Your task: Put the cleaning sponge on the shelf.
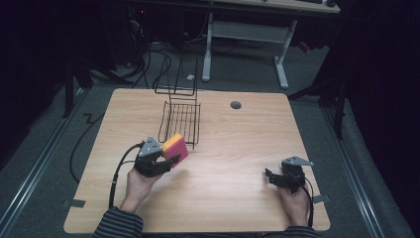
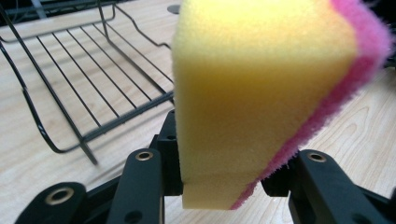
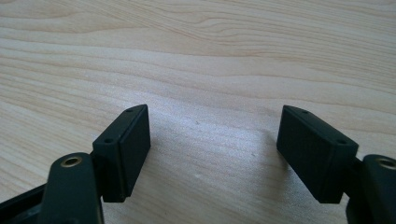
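right gripper (image 3: 212, 154) seen from its own camera, looking along its two black jaws, which rise from the bottom corners. the jaws stand wide apart, their flat pads facing each other across a bare gap; nothing lies between them. the left pad (image 3: 128, 149) and the right pad (image 3: 313, 149) each carry small screw holes, and a brass-ringed hole marks each arm below. behind and between the jaws lies the table (image 3: 201, 56), pale wood with wavy grain, shadowed faintly near the pads.
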A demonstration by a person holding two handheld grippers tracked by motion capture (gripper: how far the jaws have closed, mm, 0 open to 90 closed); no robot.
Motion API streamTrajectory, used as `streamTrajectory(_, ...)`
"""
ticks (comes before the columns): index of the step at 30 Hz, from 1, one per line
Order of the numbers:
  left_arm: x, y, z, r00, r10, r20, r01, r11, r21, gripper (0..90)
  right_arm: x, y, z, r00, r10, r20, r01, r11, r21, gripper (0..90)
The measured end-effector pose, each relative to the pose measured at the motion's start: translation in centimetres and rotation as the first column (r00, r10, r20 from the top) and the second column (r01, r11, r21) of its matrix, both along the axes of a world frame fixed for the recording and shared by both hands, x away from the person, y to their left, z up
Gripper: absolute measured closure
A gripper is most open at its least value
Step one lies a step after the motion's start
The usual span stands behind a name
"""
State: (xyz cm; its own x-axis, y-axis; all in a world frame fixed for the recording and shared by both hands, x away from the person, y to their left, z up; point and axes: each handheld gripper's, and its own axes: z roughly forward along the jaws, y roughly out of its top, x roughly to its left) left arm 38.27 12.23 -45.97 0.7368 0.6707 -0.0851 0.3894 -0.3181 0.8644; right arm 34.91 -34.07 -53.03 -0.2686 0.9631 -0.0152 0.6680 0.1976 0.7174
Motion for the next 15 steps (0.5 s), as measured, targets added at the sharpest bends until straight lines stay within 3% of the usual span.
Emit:
streamTrajectory(5, 0.1, 0.2, 0.8, 0.9999, 0.002, 0.012, -0.002, 1.0, -0.007, 59.8, 0.0, 0.0, 0.0, 1.0, -0.001, -0.001, 0.001, 1.0, 0.001, 26.1)
streamTrajectory(8, 0.0, -0.1, 1.2, 0.9992, 0.008, 0.04, -0.009, 0.9998, 0.017, 59.8, 0.0, 0.0, 0.0, 1.0, 0.001, -0.001, -0.001, 1.0, 0.0, 26.1)
streamTrajectory(15, 0.7, -0.9, 2.2, 0.9976, 0.001, 0.069, -0.003, 0.9997, 0.024, 59.9, 0.0, 0.0, 0.0, 1.0, 0.001, 0.0, -0.001, 1.0, -0.001, 26.1)
